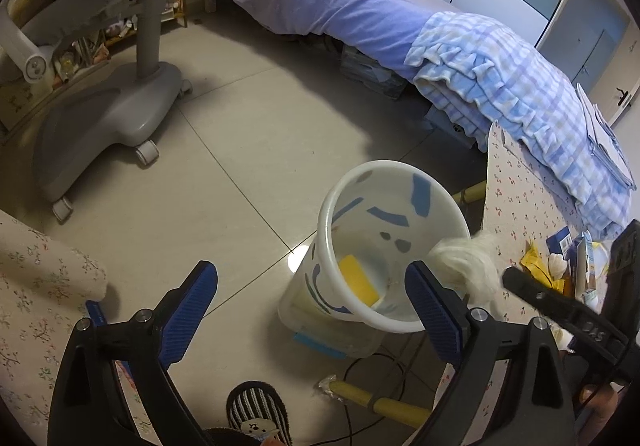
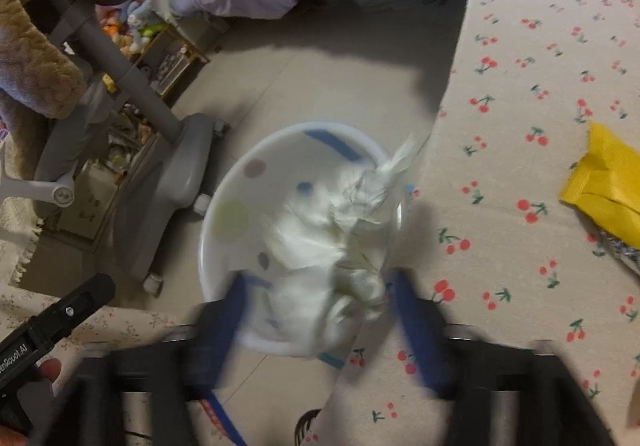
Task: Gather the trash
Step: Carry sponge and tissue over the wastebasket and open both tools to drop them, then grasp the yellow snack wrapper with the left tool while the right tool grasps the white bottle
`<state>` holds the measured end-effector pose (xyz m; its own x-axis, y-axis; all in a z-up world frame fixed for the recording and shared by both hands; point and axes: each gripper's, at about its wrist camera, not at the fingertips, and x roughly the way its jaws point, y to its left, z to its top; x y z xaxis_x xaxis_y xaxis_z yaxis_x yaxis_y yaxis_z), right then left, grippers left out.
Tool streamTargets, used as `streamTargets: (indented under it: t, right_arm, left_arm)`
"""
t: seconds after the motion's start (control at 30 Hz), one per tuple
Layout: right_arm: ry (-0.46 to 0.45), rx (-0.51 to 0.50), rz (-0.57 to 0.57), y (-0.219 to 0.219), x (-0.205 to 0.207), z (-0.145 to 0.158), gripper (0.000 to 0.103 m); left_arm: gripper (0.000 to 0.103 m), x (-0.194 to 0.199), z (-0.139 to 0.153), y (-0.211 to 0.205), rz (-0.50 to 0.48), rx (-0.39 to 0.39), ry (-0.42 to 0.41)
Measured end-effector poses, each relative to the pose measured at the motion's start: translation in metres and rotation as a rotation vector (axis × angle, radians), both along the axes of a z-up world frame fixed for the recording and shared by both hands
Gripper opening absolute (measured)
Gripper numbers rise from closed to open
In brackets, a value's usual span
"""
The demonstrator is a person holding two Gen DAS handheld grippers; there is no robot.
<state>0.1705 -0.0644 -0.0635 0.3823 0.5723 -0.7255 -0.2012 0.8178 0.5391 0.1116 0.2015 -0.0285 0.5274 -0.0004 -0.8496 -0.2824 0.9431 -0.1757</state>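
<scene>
A white plastic bin [image 1: 394,320] with blue and grey marks stands on the floor beside the cherry-print table; a yellow item [image 1: 358,280] lies in its bottom. My left gripper [image 1: 312,310] is open and empty, held above the floor left of the bin. My right gripper [image 2: 320,310] is open over the bin [image 2: 228,213], blurred by motion. A crumpled white tissue [image 2: 332,242] is between and just beyond its fingers, above the bin mouth; it also shows at the bin's rim in the left wrist view [image 1: 464,264].
A yellow wrapper [image 2: 612,185] lies on the cherry-print tablecloth [image 2: 520,85], with more packaging at the table's far end [image 1: 568,262]. A grey wheeled chair base [image 1: 108,121] stands left of the bin. A bed with purple and checked covers [image 1: 360,13] lies behind. A striped slipper [image 1: 258,412] is below.
</scene>
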Motion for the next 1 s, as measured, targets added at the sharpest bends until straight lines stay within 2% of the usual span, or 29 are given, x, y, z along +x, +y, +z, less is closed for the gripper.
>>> streamTargets:
  t: [0.33, 0.73, 1.0]
  right_arm:
    - [-0.020, -0.136, -0.045, -0.037, -0.013, 0.015, 0.080]
    - [0.006, -0.285, -0.120, -0.127, -0.041, 0.034, 0.081]
    - [0.042, -0.386, -0.114, -0.181, -0.058, 0.030, 0.081]
  left_arm:
    - [0.097, 0.001, 0.003, -0.019, -0.043, 0.007, 0.016]
    - [0.097, 0.004, -0.001, -0.067, -0.137, 0.014, 0.079]
    - [0.098, 0.006, -0.002, -0.097, -0.192, 0.016, 0.104]
